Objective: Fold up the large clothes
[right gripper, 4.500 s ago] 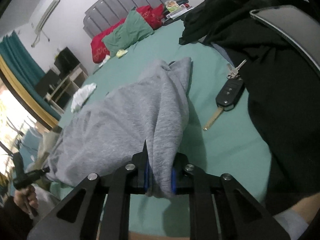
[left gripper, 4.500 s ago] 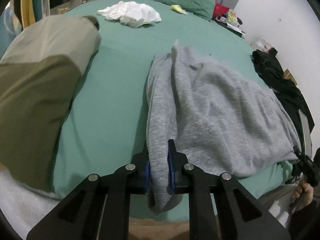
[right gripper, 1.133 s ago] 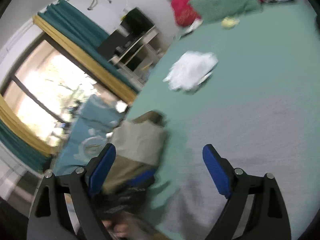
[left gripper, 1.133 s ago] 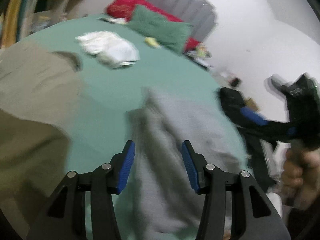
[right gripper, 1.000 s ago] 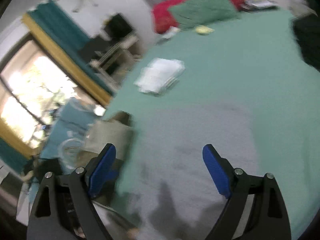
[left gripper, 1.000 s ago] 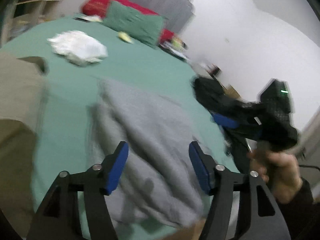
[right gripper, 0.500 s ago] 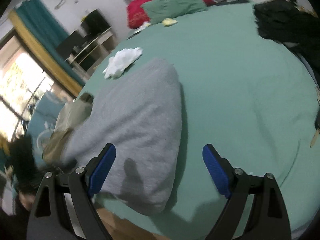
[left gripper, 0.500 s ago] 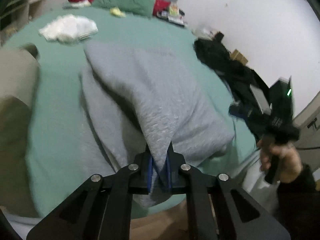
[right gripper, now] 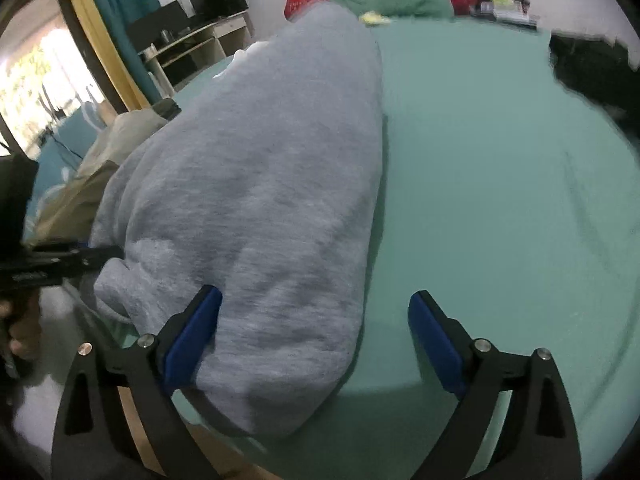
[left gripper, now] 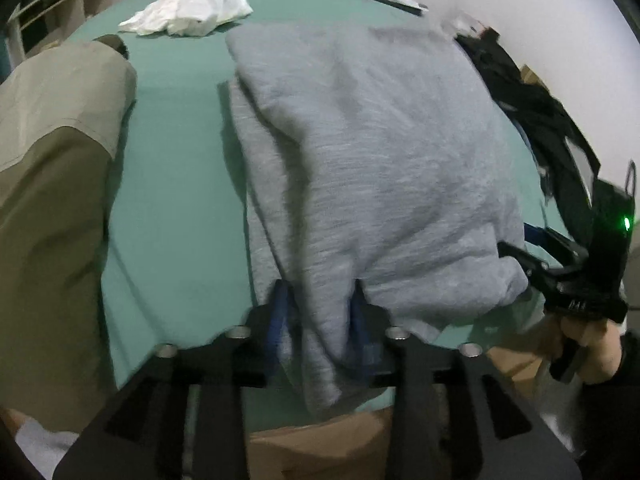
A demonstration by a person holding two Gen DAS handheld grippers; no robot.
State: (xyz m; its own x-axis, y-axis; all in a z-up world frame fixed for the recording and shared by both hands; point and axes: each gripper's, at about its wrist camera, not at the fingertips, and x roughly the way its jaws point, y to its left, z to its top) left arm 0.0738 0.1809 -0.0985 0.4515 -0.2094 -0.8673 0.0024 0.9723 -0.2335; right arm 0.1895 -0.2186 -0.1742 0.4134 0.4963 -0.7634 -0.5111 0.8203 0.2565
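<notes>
Grey sweatshirt point(left gripper: 372, 168) lies bunched on the green bed point(right gripper: 500, 152), centre frame, its near hem at the lower edge. Soft, thick knit, limp, probably light; best taken at hem corners. Left tongs point(left gripper: 320, 320) have just been opening, a fabric fold still between them. Right tongs point(right gripper: 316, 332) gape wide, straddling the hem, not gripping.

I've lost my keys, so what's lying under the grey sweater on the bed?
Only the green sheet shows around the grey sweater, which lies folded over itself. Anything beneath it is covered; no keys are visible.
</notes>
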